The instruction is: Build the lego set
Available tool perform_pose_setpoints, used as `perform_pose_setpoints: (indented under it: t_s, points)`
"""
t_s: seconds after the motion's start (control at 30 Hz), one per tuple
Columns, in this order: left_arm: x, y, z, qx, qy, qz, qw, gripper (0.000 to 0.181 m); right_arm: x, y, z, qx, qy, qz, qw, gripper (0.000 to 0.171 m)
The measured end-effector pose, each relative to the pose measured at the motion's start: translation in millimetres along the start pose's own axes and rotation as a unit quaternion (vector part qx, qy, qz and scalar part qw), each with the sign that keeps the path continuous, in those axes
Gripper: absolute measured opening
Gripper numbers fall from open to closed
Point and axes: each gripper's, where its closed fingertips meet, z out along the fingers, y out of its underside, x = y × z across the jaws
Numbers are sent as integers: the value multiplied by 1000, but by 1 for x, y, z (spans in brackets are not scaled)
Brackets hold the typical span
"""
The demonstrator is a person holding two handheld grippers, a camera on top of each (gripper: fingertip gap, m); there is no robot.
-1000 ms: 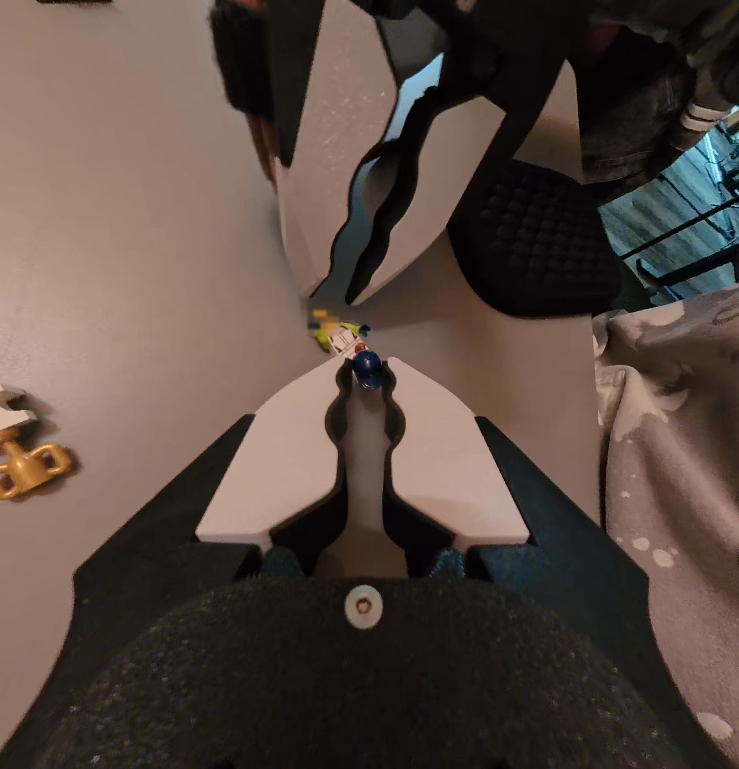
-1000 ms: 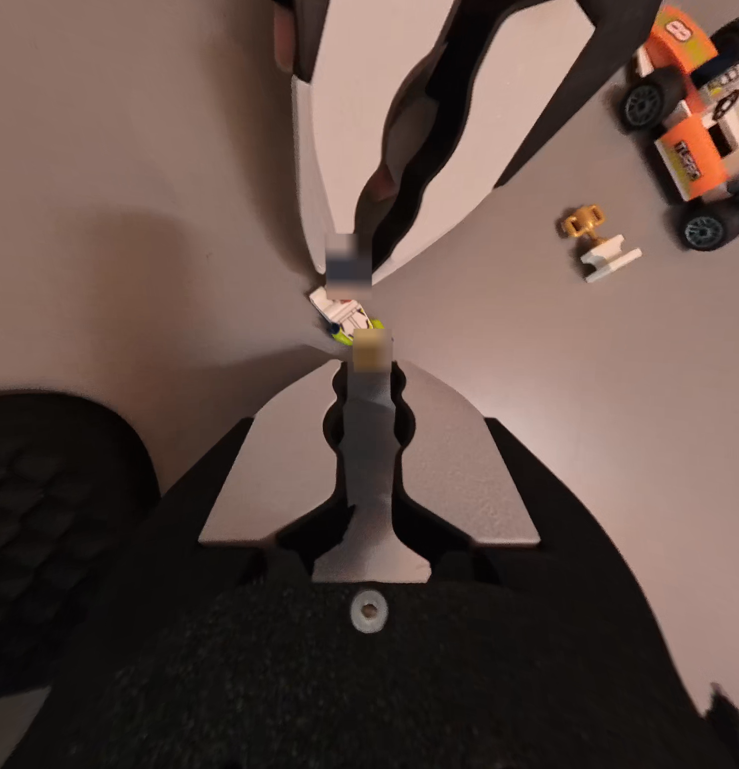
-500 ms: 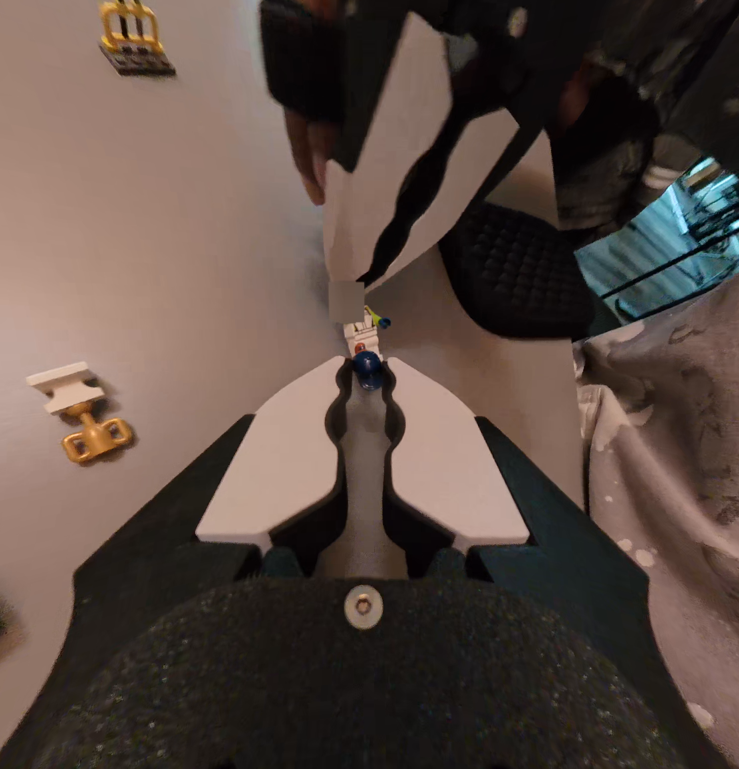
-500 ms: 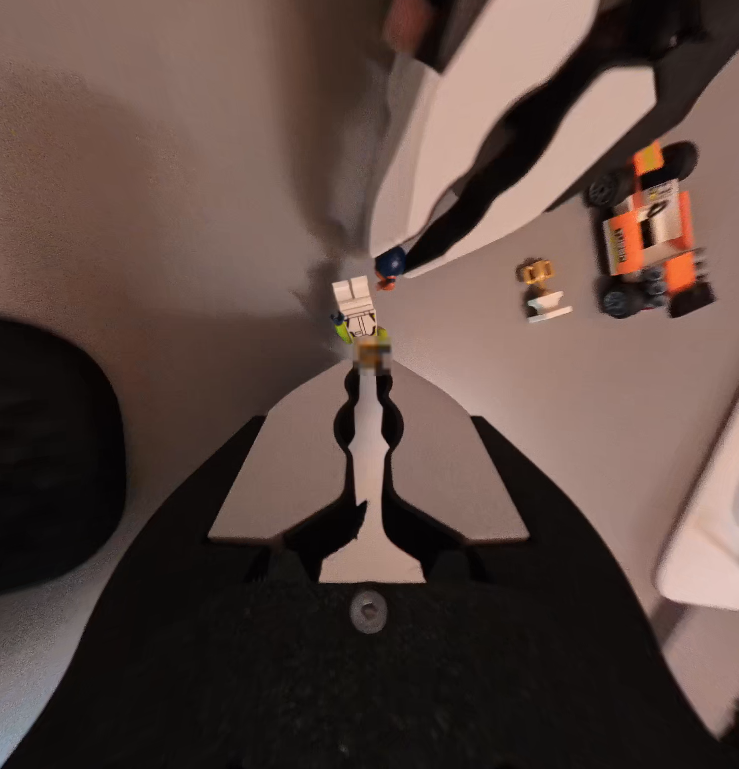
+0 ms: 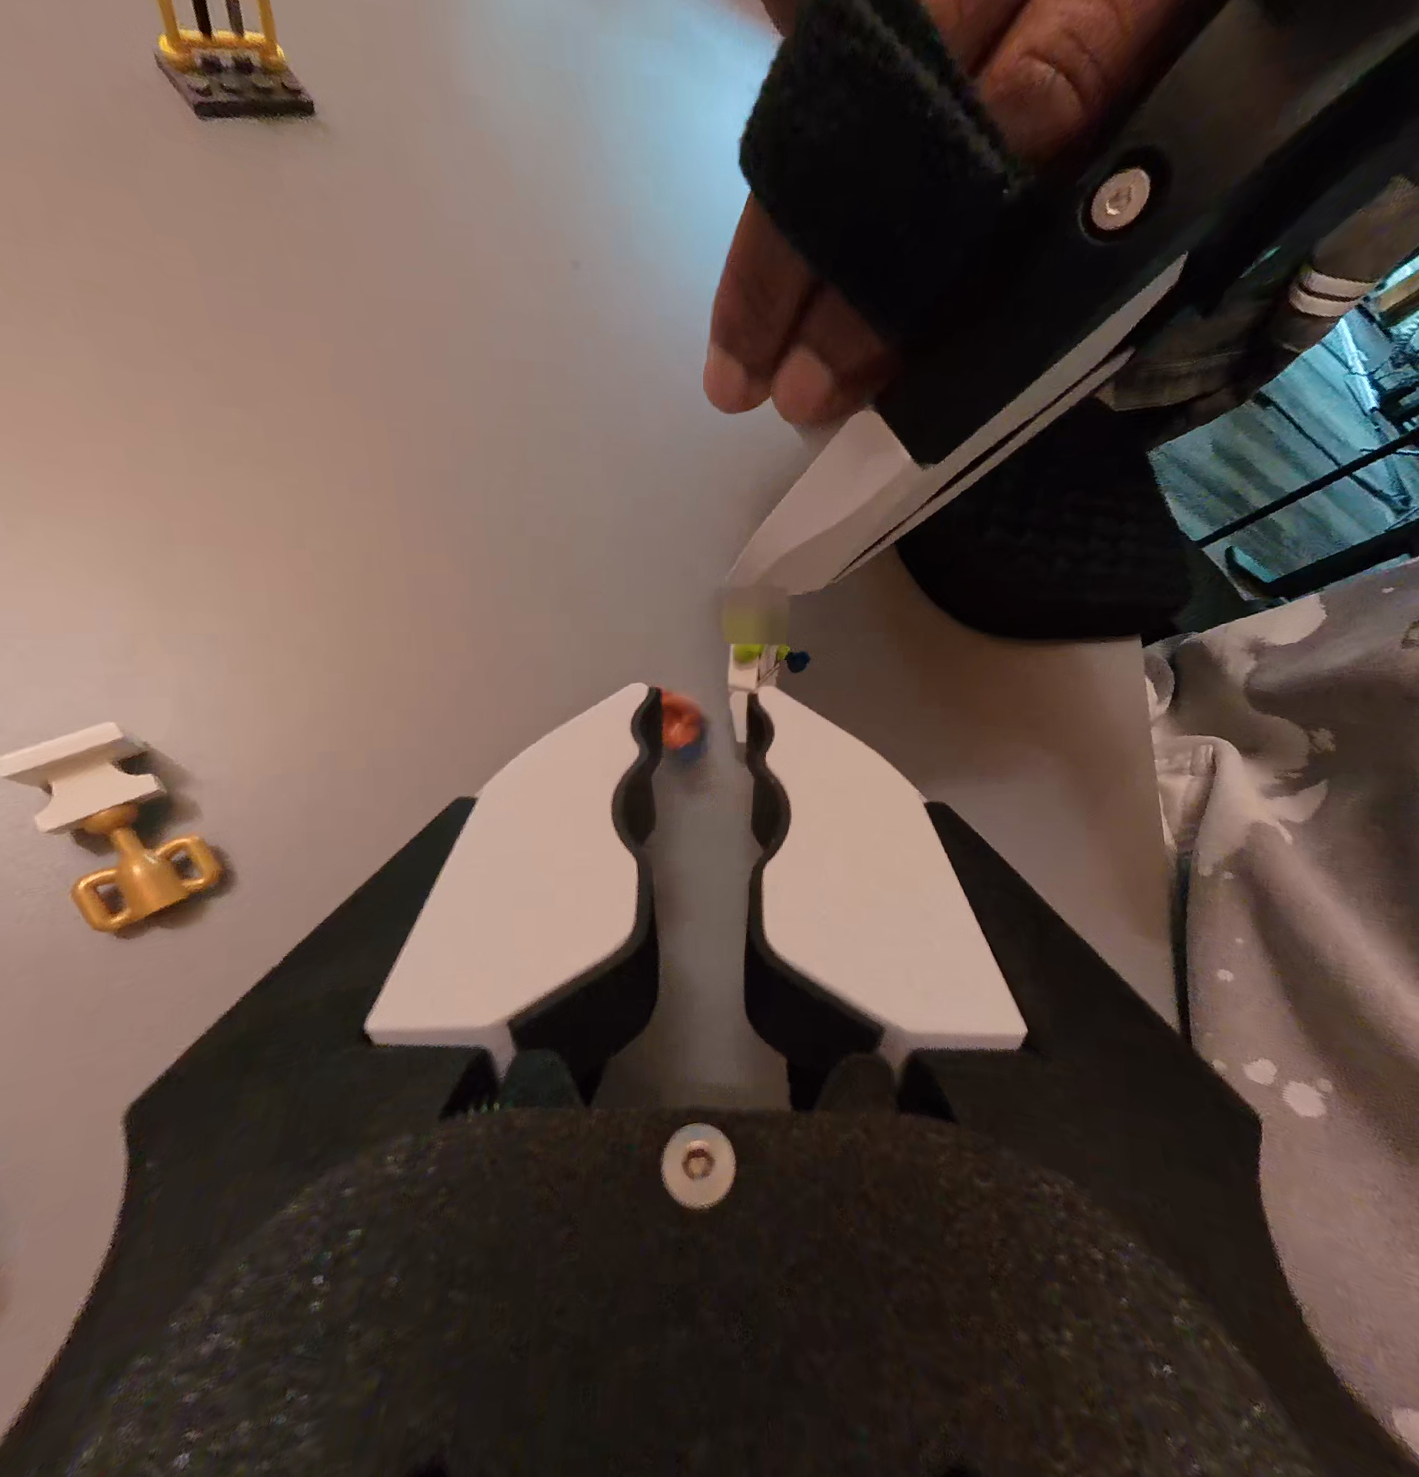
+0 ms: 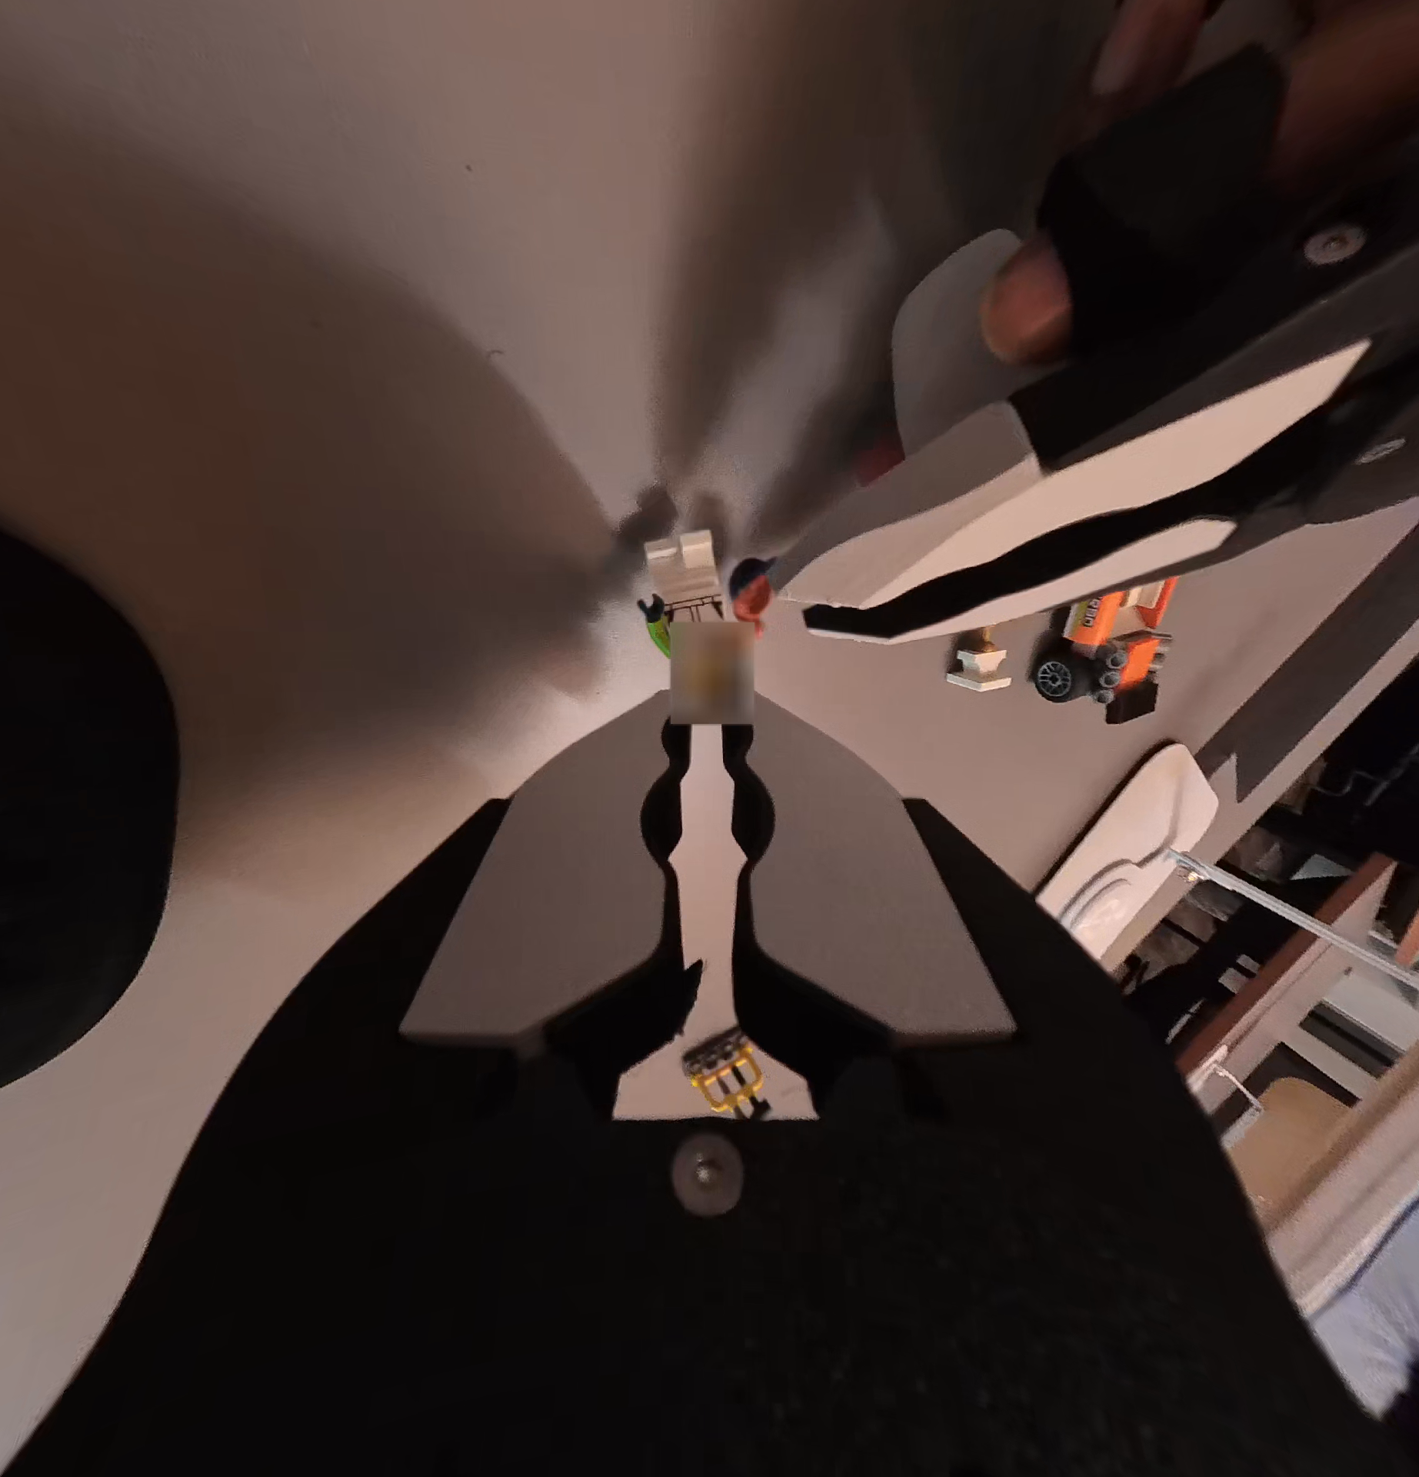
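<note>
**A:** Where does the small white-legged minifigure (image 6: 682, 571) with lime-green arms sit against the jaws?

**B:** Its head is pinched between the nearly closed tips of the right gripper (image 6: 707, 715), and its body juts out beyond them. Its legs end just beside one fingertip of the left gripper (image 5: 699, 707).

**A:** And the left one's jaws?

**B:** They stand a narrow gap apart. A tiny blue cap piece with orange hair (image 5: 680, 729) lies against the inner tip of one finger, short of the other. Whether it is gripped cannot be told.

**A:** The surface?

**B:** A plain grey table (image 5: 370, 400). It carries a gold trophy on a white base (image 5: 122, 847), a yellow barred piece on a dark plate (image 5: 226, 64) and an orange race car with black wheels (image 6: 1105, 647), all well apart from the jaws. A black dimpled cushion (image 5: 1041, 551) lies near the edge.

**A:** Beyond it?

**B:** A grey splotched cloth (image 5: 1289, 879) and dim metal frames.
</note>
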Motion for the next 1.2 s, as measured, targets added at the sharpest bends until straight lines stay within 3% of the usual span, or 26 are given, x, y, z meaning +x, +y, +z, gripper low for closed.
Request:
perform_pose_setpoints:
  t_s: [0.23,0.37,0.5,0.6,0.73,0.77,0.9,1.07,1.2]
  points:
    - [15,-8,0,24,34,28,999,21,10,-3,-4,-13,22,-38,999,7]
    - [14,-9,3,23,13,68,997,10,20,-8,-11,-9,40,-41,998,7]
    - [13,-29,-11,86,-6,106,991,9,40,0,-28,27,83,72,994,7]
    - [14,-48,-27,152,-20,130,980,9,49,0,-46,141,83,266,950,23]
    - [16,-60,-38,189,-43,162,967,9,66,-6,-74,310,123,433,838,23]
    - [17,-62,-38,194,-46,165,966,9,66,-7,-75,317,133,440,830,24]
    - [26,-66,-37,211,-41,187,959,9,55,-11,-52,276,121,437,848,34]
    - [33,-71,-44,234,-32,192,953,9,58,-15,-46,311,107,467,821,16]
    - [34,-74,-49,247,-29,188,950,9,62,-17,-50,349,83,513,780,14]
